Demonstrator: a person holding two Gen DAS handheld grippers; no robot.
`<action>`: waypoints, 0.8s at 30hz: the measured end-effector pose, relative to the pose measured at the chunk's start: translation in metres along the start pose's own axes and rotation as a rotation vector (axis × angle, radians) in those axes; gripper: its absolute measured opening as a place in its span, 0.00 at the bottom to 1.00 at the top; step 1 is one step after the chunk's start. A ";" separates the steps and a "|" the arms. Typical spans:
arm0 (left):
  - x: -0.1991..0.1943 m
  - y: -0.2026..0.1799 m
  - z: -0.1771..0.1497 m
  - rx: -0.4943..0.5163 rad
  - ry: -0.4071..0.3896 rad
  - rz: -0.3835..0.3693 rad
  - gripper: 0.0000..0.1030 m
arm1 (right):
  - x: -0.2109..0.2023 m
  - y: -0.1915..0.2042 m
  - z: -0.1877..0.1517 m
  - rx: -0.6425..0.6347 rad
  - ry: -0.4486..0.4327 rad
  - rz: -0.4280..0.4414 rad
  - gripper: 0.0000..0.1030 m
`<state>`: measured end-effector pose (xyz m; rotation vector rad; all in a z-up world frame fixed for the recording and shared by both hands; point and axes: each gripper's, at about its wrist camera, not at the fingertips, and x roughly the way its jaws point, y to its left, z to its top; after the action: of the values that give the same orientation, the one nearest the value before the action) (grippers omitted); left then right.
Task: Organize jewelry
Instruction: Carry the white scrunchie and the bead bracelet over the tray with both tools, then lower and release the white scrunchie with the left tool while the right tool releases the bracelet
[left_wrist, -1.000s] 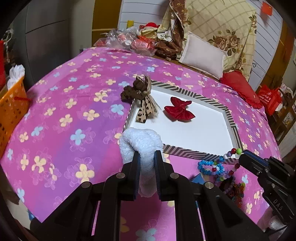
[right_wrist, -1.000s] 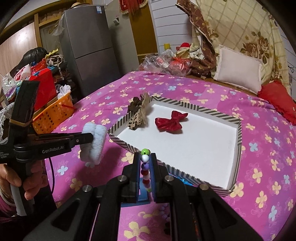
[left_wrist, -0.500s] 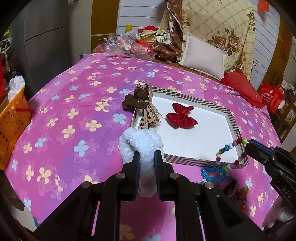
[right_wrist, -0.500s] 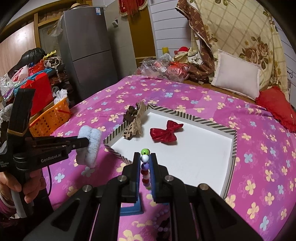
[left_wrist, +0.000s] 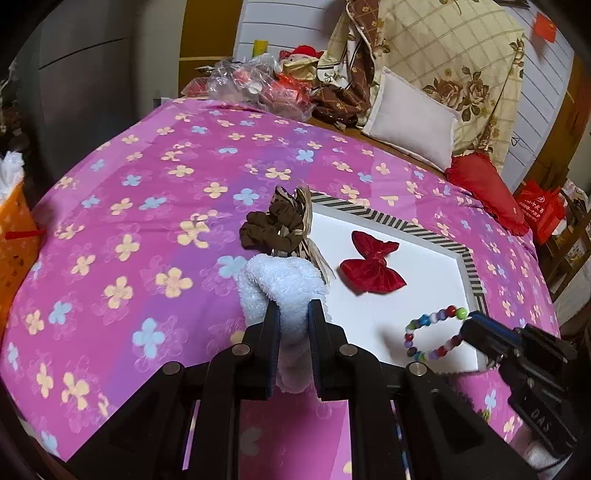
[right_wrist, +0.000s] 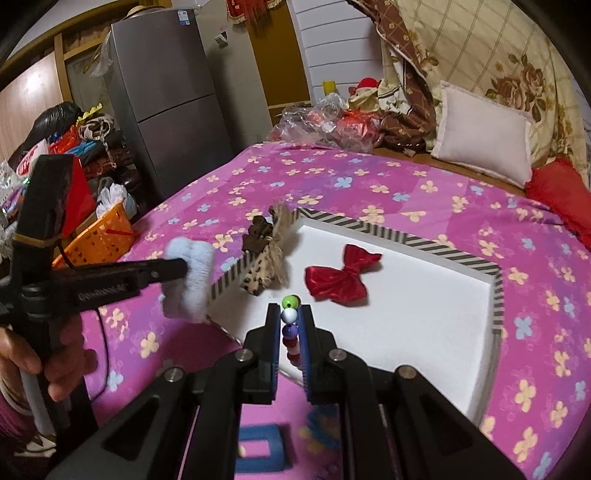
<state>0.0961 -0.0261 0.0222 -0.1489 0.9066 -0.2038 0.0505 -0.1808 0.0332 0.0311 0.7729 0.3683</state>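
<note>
My left gripper (left_wrist: 291, 314) is shut on a fluffy pale blue scrunchie (left_wrist: 280, 280), held above the near left edge of the white tray (left_wrist: 406, 295); it also shows in the right wrist view (right_wrist: 190, 273). My right gripper (right_wrist: 290, 321) is shut on a multicoloured bead bracelet (right_wrist: 290, 325), which hangs as a loop over the tray's near side in the left wrist view (left_wrist: 432, 332). A red velvet bow (left_wrist: 371, 267) lies in the tray. A brown scrunchie with a leopard bow (left_wrist: 280, 229) rests on the tray's left rim.
The tray sits on a pink flowered bedspread (left_wrist: 147, 206). An orange basket (right_wrist: 98, 236) stands at the bed's left. A blue frame-shaped piece (right_wrist: 262, 446) and blue beads (right_wrist: 325, 432) lie below my right gripper. Pillows (left_wrist: 410, 122) and bags are at the far end.
Both grippers have moved forward toward the tray. The bead bracelet was lifted off the bedspread and now hangs over the tray's near edge. The scrunchie is closer to the tray's left rim.
</note>
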 end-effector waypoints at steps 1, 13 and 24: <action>0.005 0.000 0.002 -0.004 0.007 -0.002 0.17 | 0.005 0.002 0.002 0.008 0.004 0.013 0.09; 0.057 -0.002 0.003 0.004 0.091 0.025 0.17 | 0.077 -0.019 -0.004 0.139 0.121 0.041 0.09; 0.084 -0.006 -0.006 0.033 0.129 0.062 0.17 | 0.103 -0.032 -0.018 0.161 0.200 0.016 0.12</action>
<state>0.1411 -0.0524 -0.0437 -0.0776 1.0338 -0.1716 0.1155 -0.1787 -0.0545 0.1536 0.9998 0.3266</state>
